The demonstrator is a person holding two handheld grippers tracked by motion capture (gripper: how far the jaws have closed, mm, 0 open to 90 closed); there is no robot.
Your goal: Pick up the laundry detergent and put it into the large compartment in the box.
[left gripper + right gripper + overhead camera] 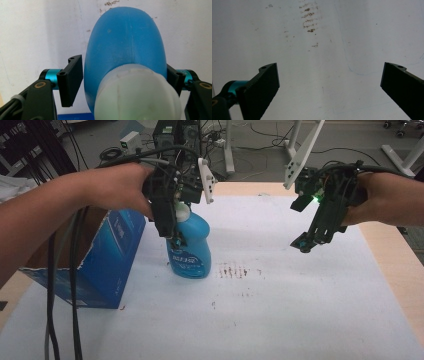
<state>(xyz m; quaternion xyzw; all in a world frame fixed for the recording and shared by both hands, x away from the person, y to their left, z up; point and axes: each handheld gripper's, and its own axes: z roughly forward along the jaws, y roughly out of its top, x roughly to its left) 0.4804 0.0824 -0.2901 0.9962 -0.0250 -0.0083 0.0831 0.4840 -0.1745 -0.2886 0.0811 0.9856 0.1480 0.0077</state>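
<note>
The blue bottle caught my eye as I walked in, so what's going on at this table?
A person holds a gripper in each hand over a white-covered table. The left gripper reaches down around the neck of the upright blue bottle, which stands beside an open blue cardboard box. In the left gripper view one jaw stands a little off the bottle's side, so the grip looks not closed. The right gripper hangs open above bare table, holding nothing. Brown smudges mark the cover near the bottle.

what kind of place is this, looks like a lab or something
Probably a lab or workshop: cables on the floor, white equipment stand legs behind the table, and a test table under a stained white sheet.
</note>
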